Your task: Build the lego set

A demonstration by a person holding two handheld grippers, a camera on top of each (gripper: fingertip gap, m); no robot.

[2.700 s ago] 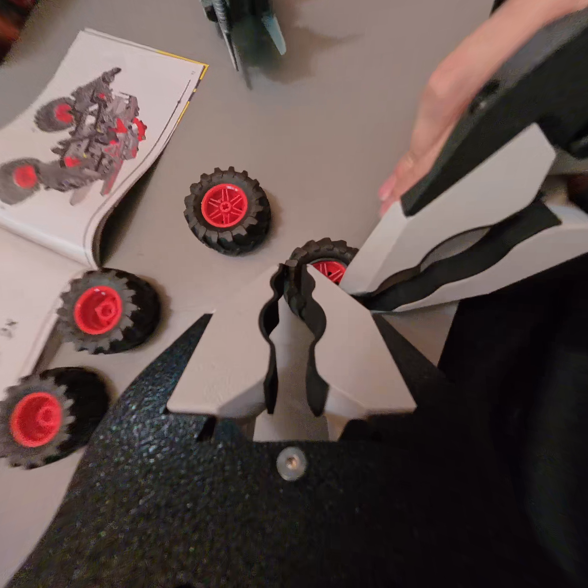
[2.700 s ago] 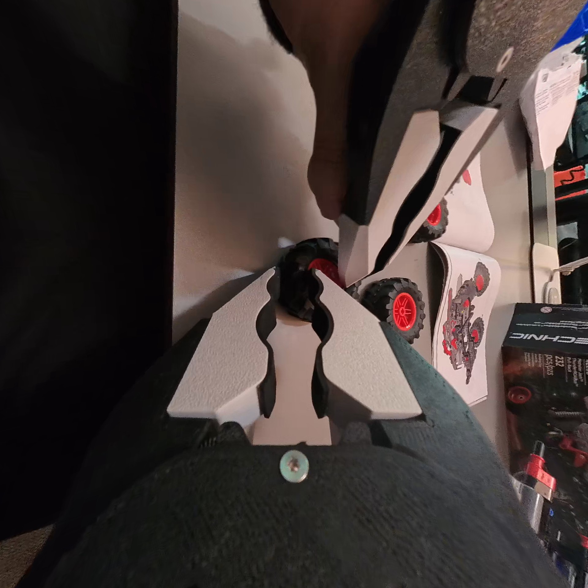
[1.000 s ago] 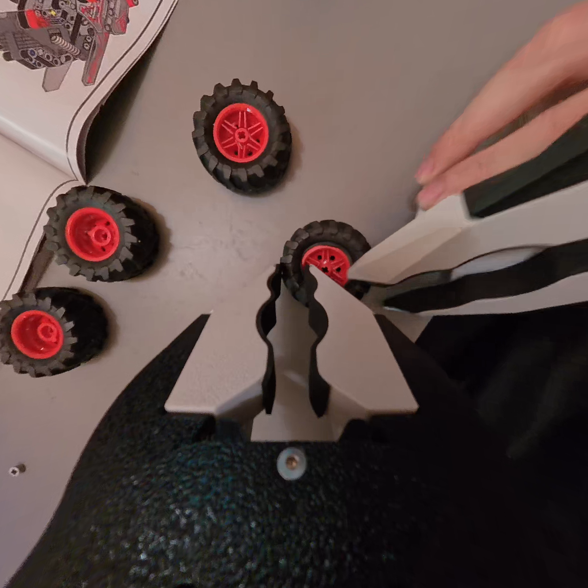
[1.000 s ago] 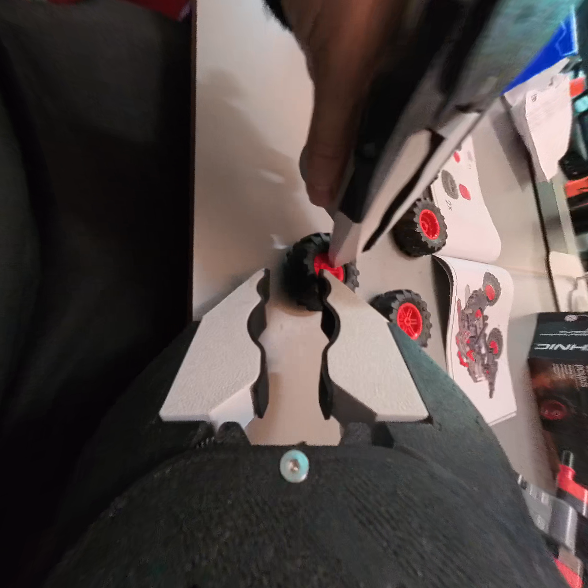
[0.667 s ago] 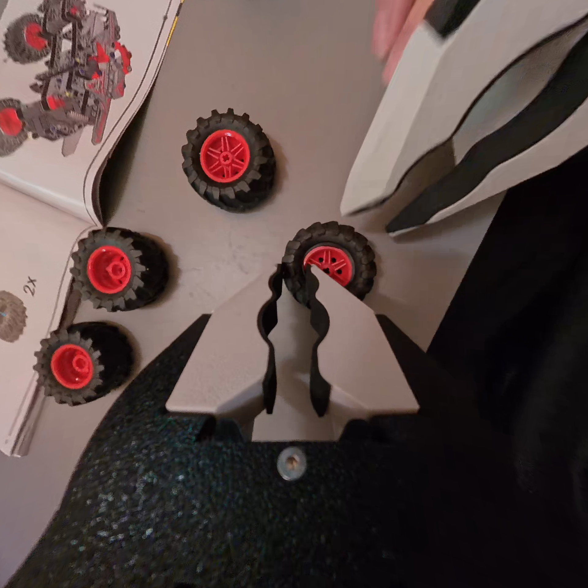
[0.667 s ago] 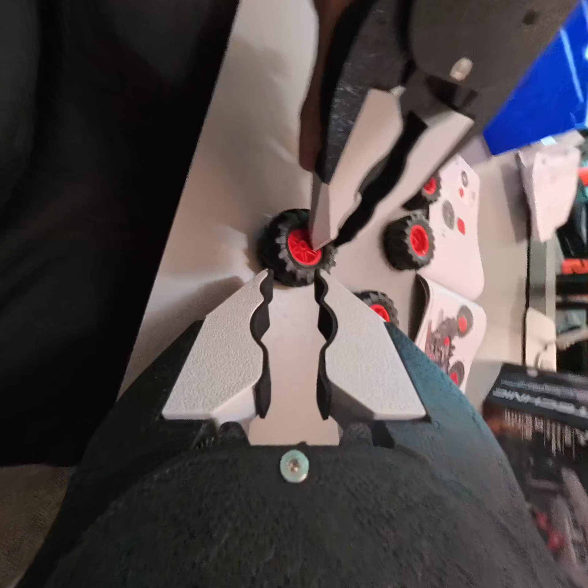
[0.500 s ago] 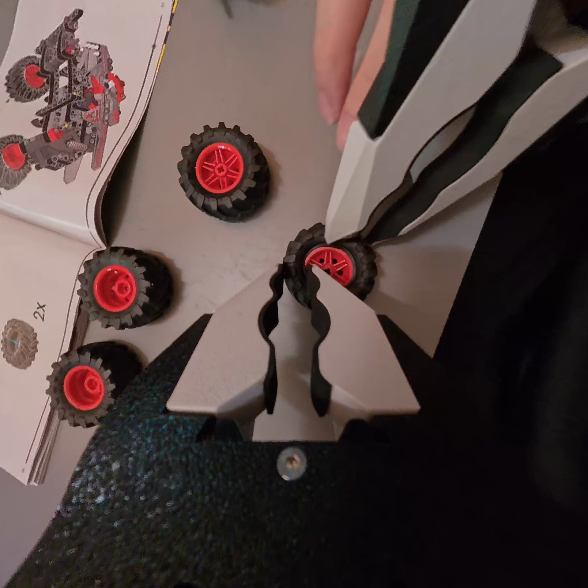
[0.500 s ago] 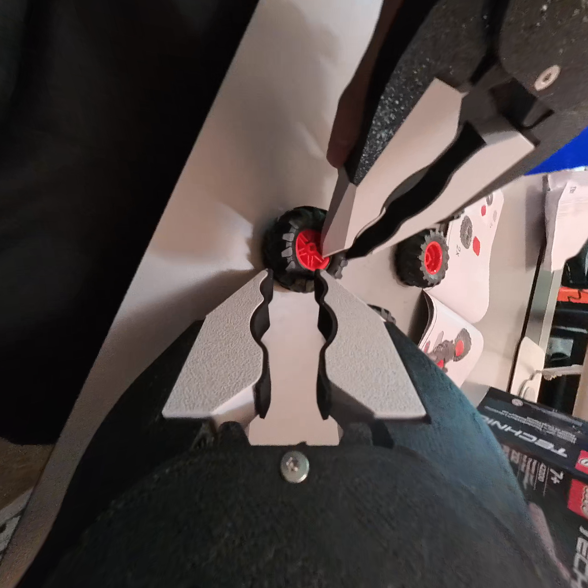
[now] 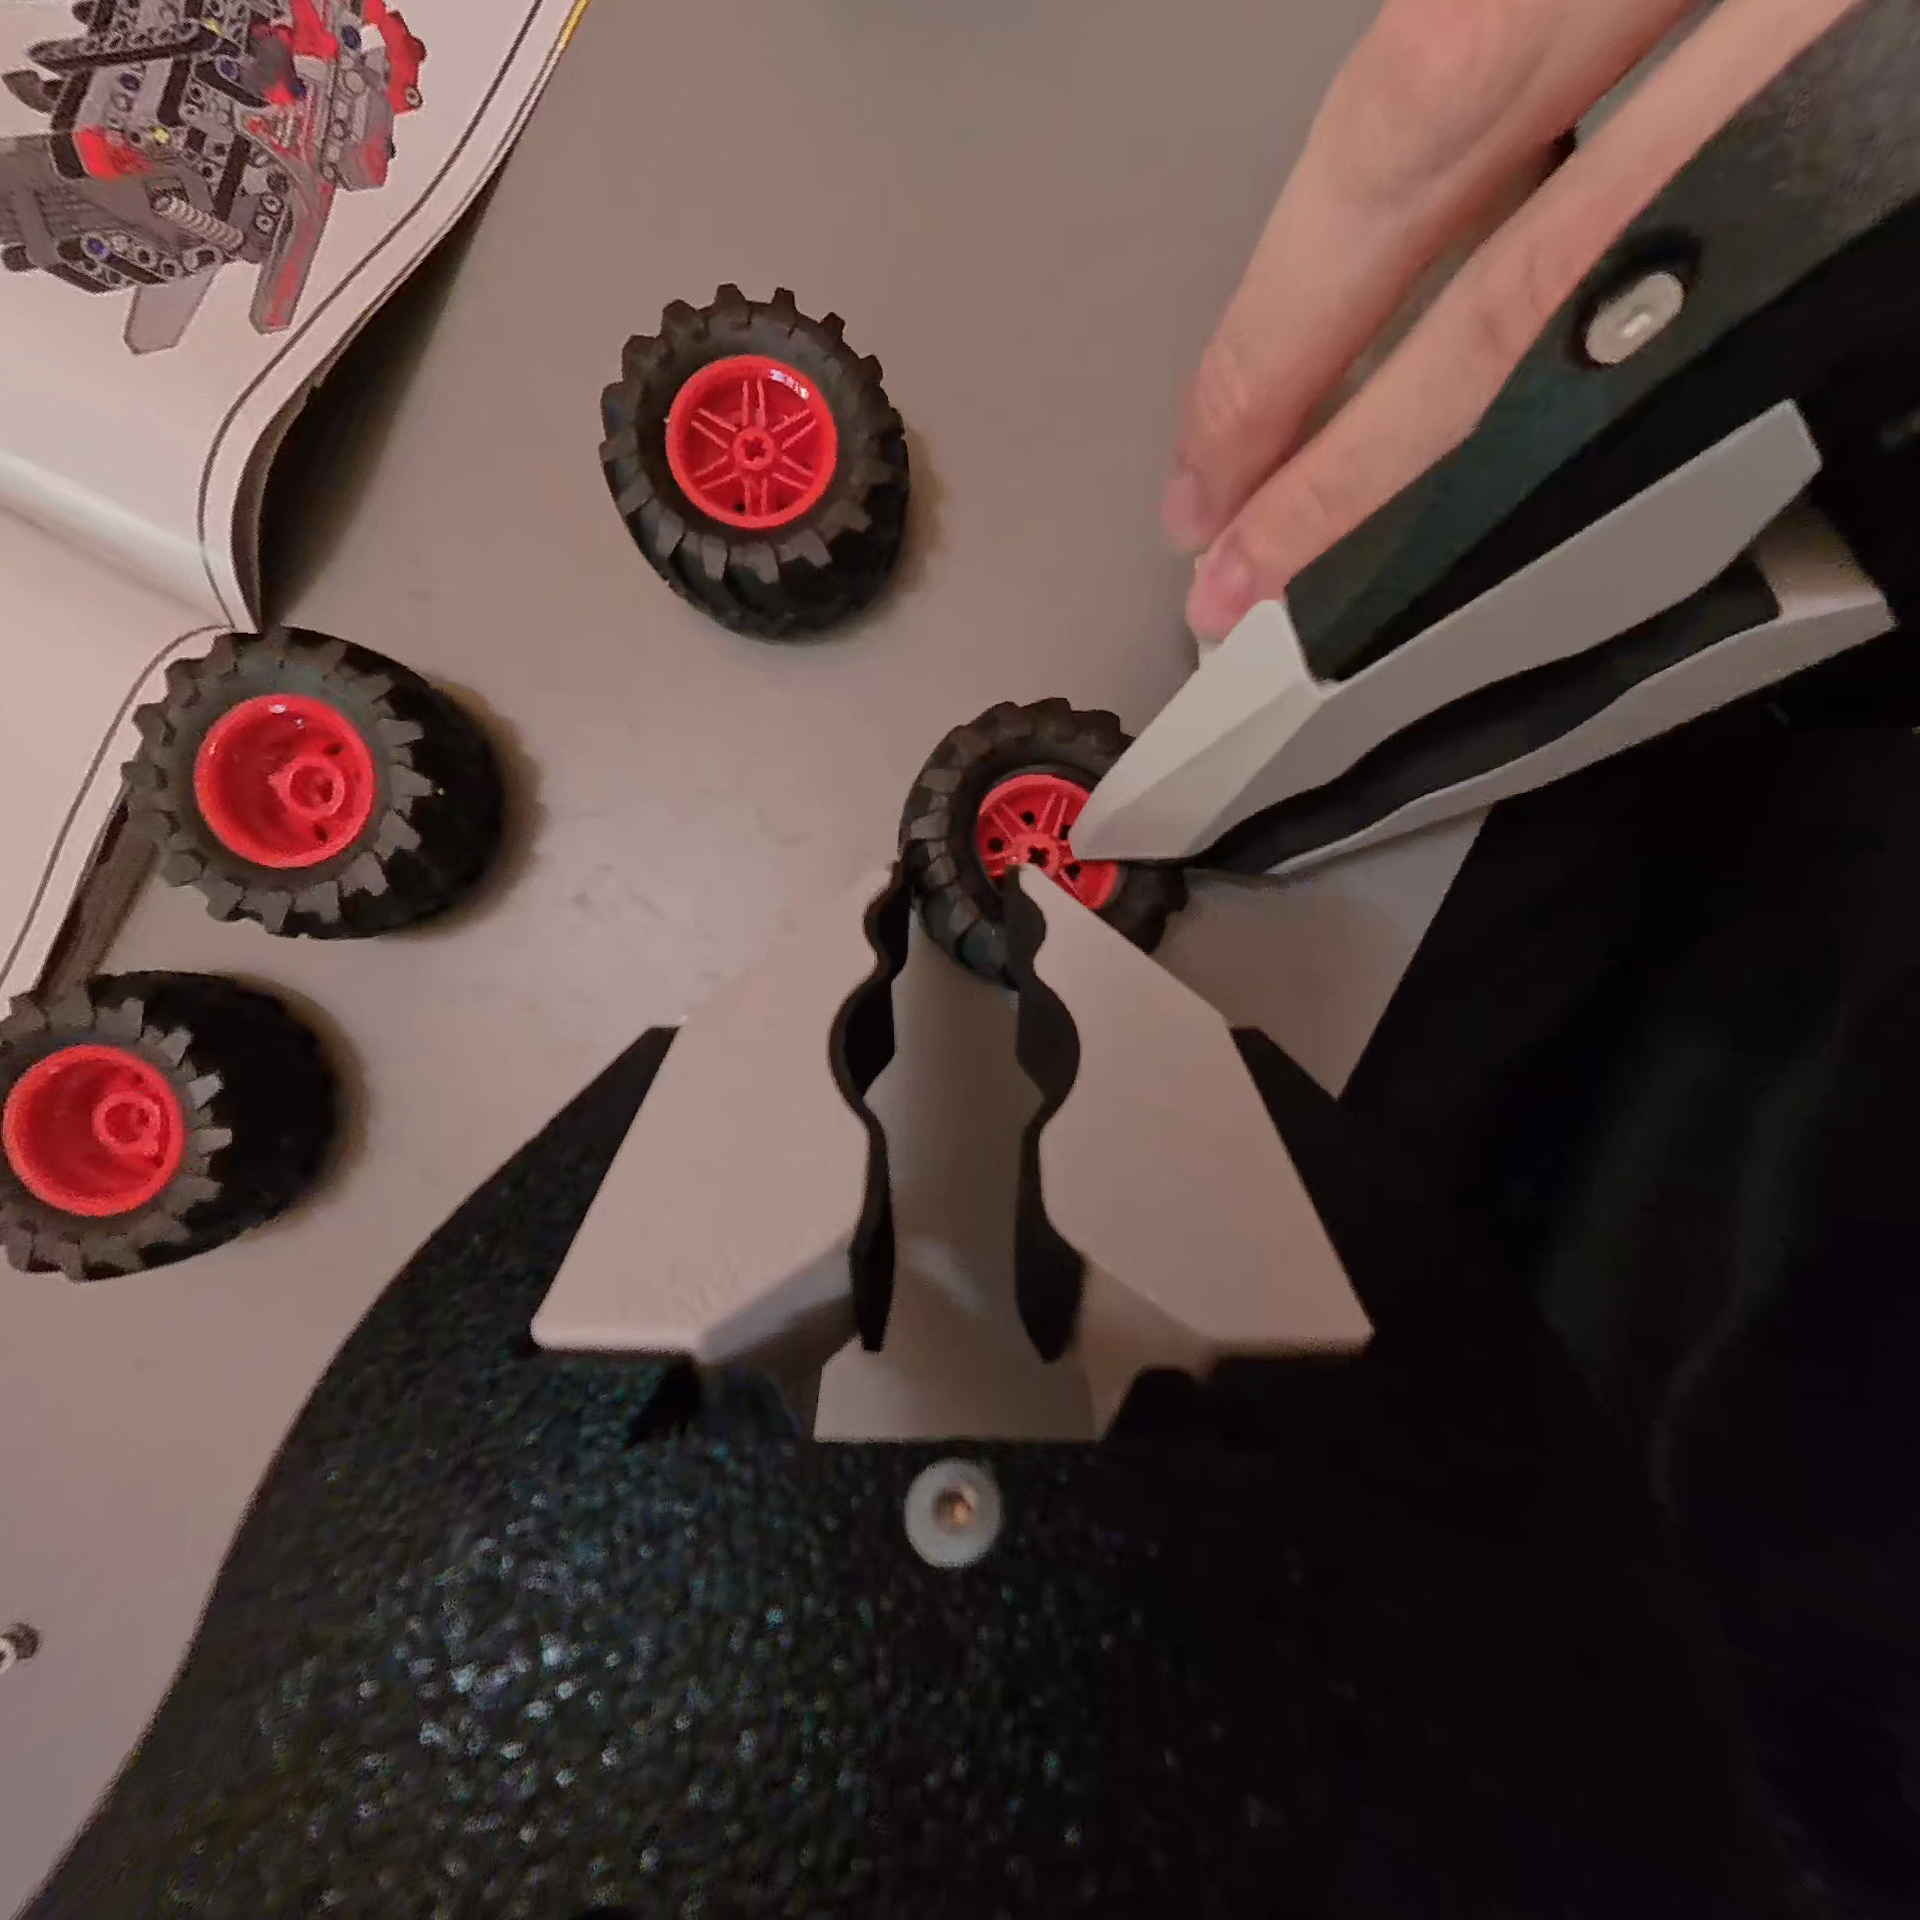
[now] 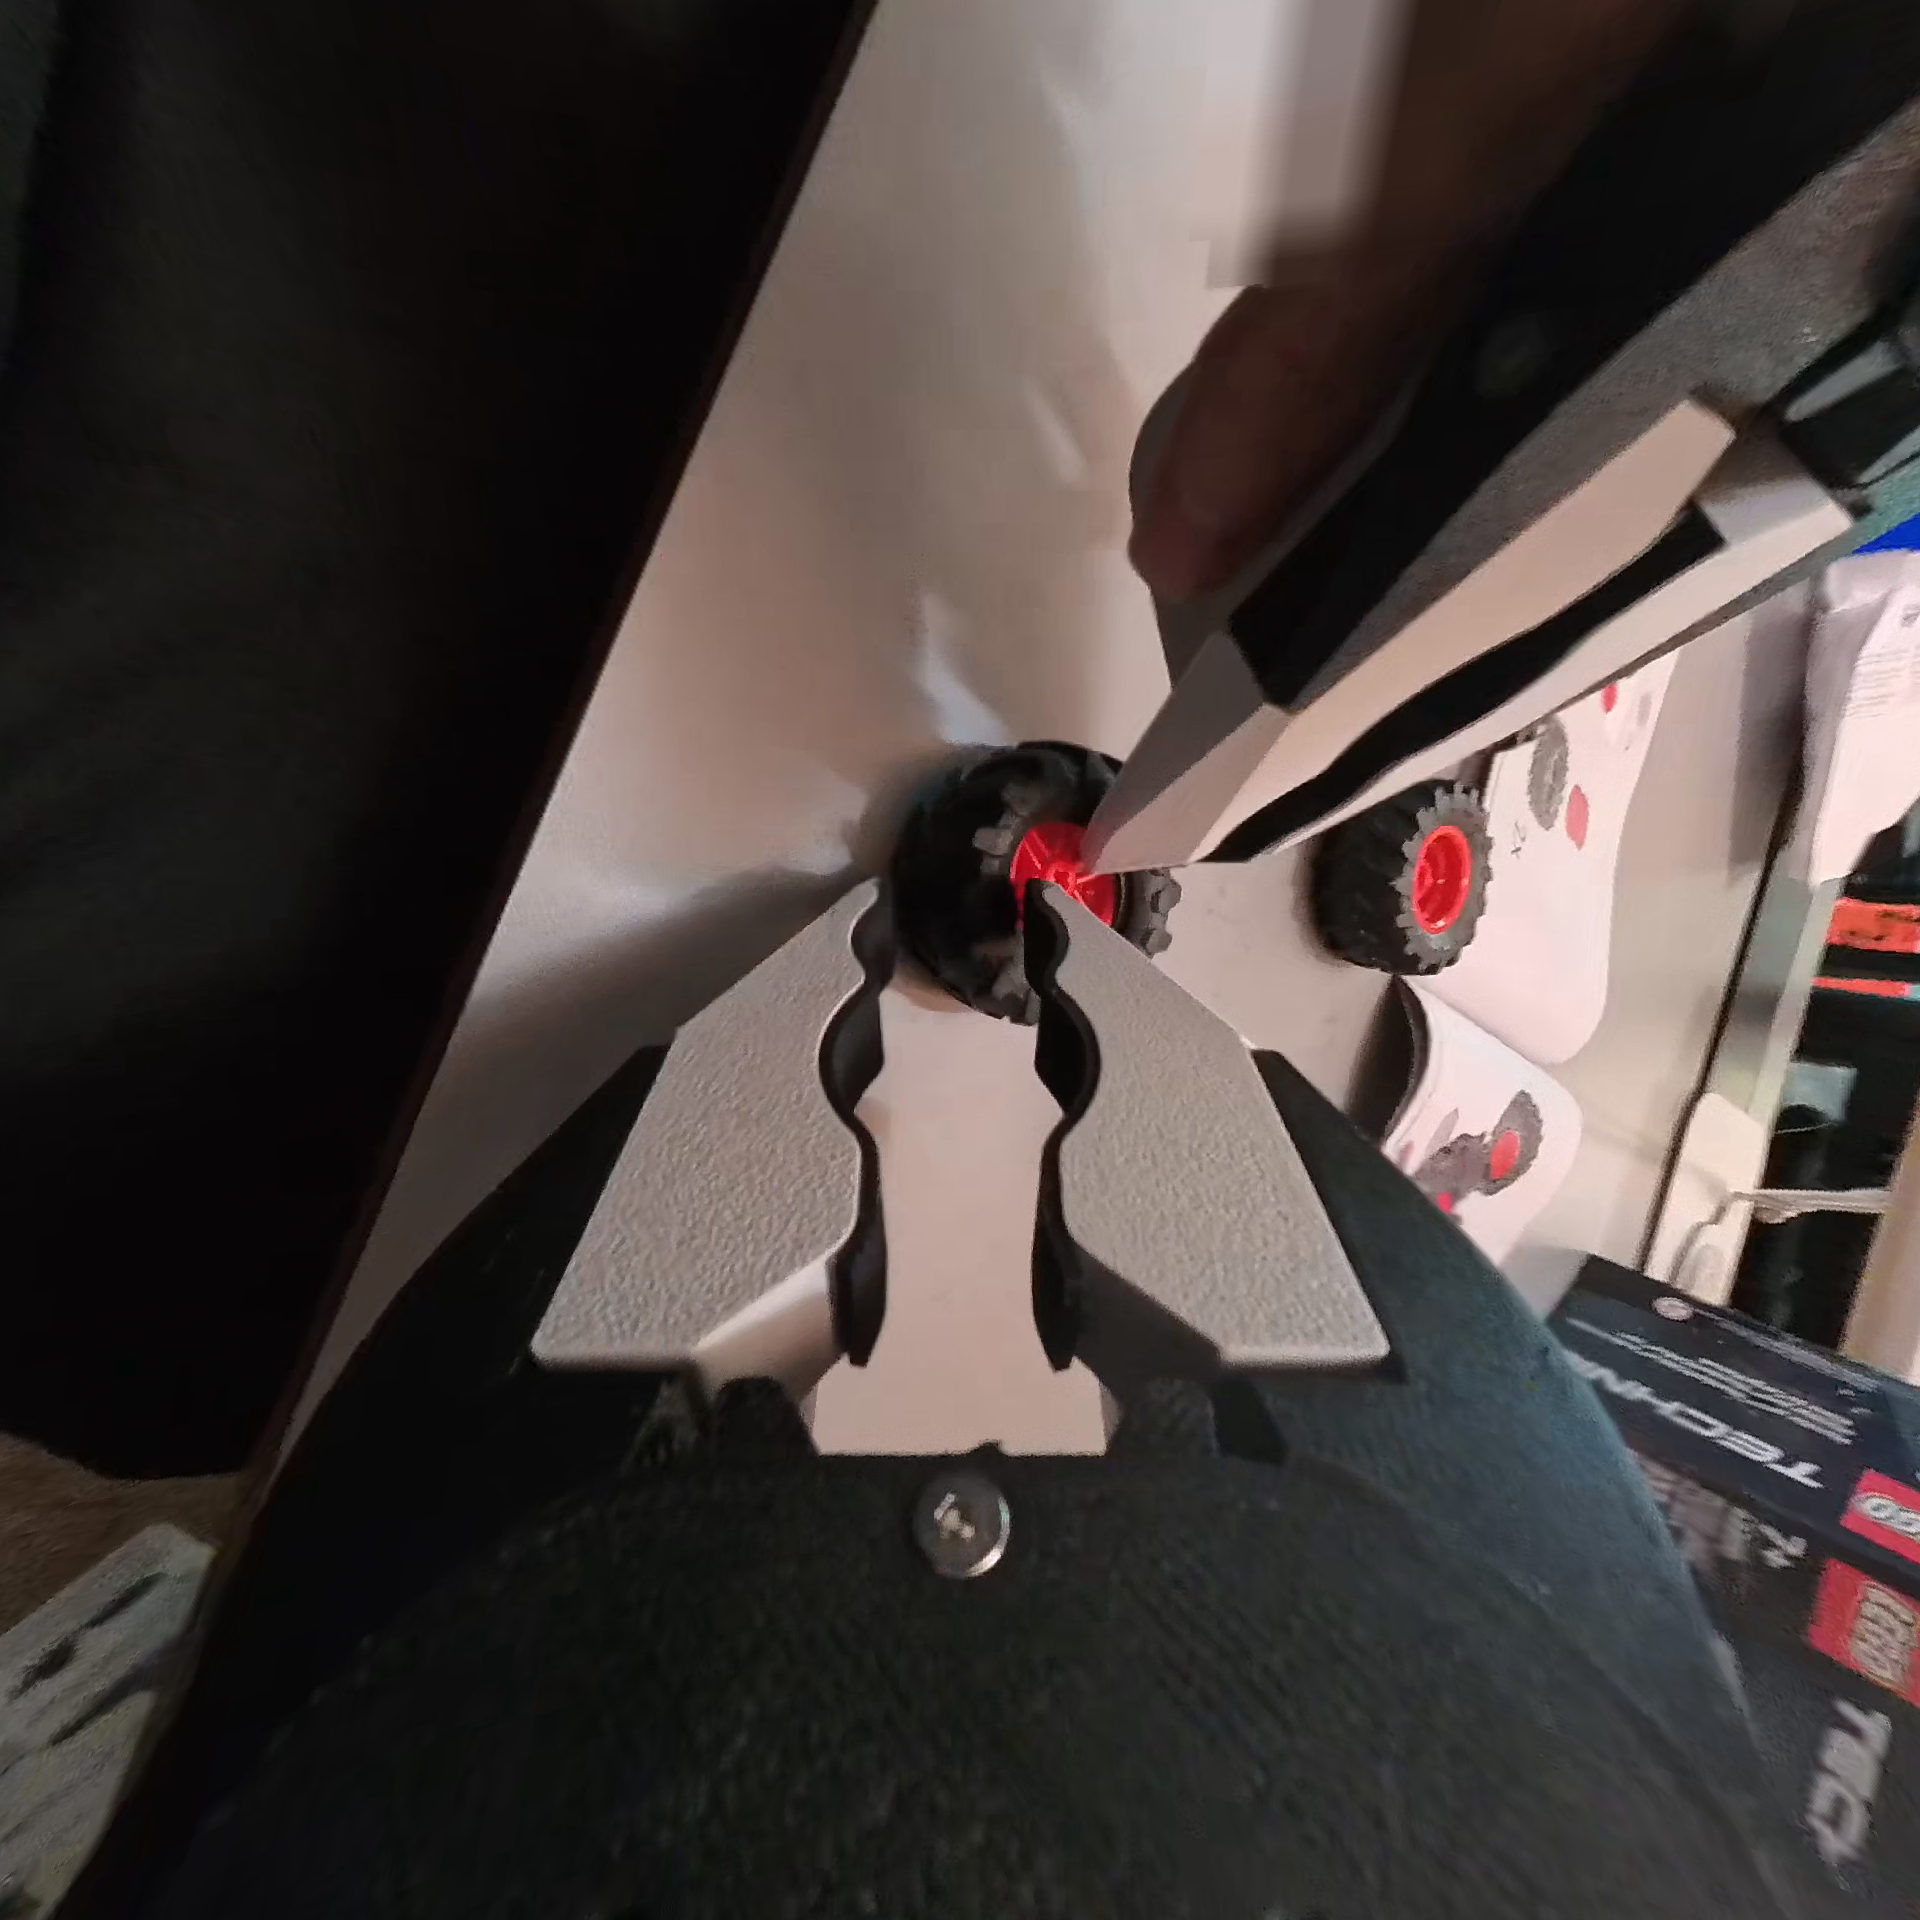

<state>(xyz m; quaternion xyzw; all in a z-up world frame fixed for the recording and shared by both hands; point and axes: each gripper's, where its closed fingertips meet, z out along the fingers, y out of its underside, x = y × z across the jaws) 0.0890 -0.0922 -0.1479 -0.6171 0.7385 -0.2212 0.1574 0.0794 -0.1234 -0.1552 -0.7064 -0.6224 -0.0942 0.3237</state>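
Note:
A black lego wheel with a red hub [image 9: 961, 774] is held near the grey table's [image 9: 987, 156] front right edge. My left gripper [image 9: 956, 883] is shut on it, one finger behind the tyre and one on the hub face. My right gripper [image 9: 1143, 854] comes in from the right with its upper finger on the hub. In the right wrist view the right gripper [image 10: 956, 896] has the wheel [image 10: 966, 821] edge-on between its jaws, filling the gap. The left gripper [image 10: 1174, 857] reaches in there from the upper right. Three more wheels lie loose [image 9: 753, 452], [image 9: 286, 779], [image 9: 94, 1127].
An open instruction booklet [image 9: 208, 156] lies at the far left, with two wheels at its edge. A hand [image 9: 1403, 260] grips the right tool. The table edge [image 9: 1392, 997] runs just right of the held wheel. A dark set box [image 10: 1818, 1507] lies at the right.
My right gripper swung down from above the wheel and its jaws now close around it. My left gripper has kept hold of the wheel, and its view has shifted closer.

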